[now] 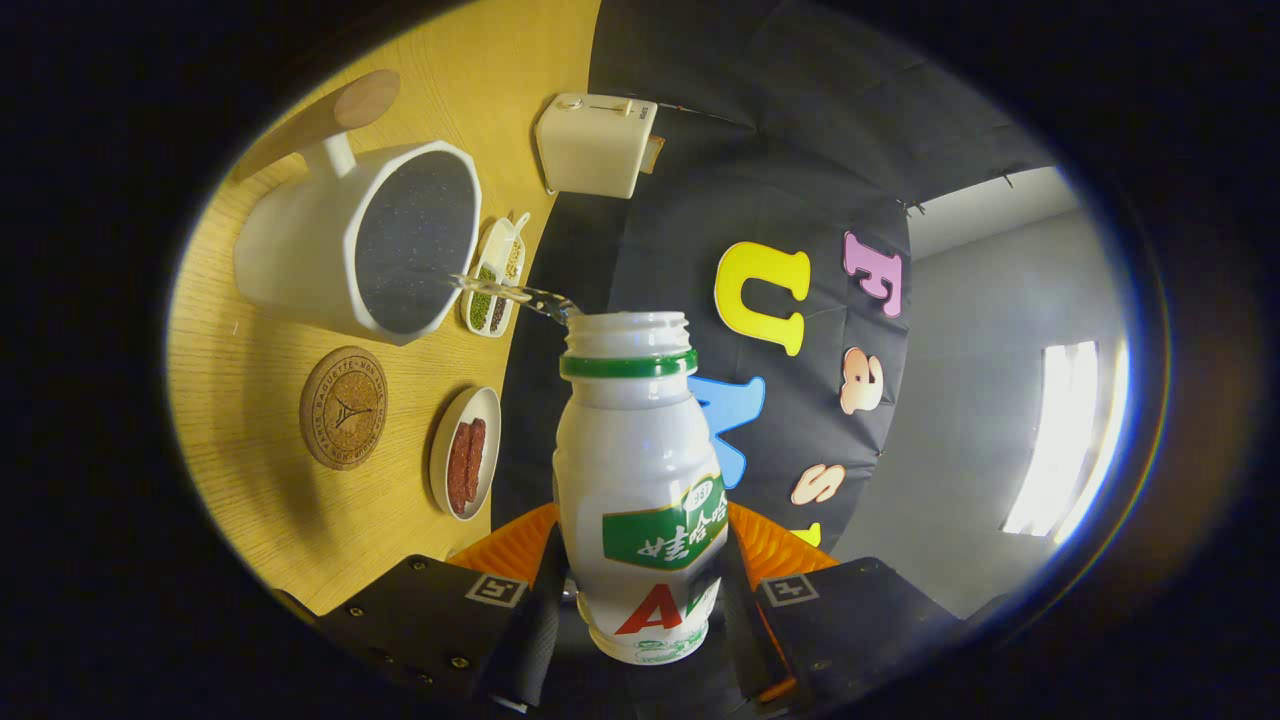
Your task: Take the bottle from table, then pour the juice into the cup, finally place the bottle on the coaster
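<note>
Gripper view shows your gripper (640,600) pinching the bottle (640,470) low on its body, both fingers pressing; you hold it tipped so a thin stream (515,293) clears its open mouth into the cup (345,245); the coaster (343,407) waits just beside that cup.

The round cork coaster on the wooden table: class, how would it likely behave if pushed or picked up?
The round cork coaster lies flat and thin, so it would probably slide, not tip. Cork suggests it is light and fairly stiff. Its matte surface likely grips rather than slips.
</note>
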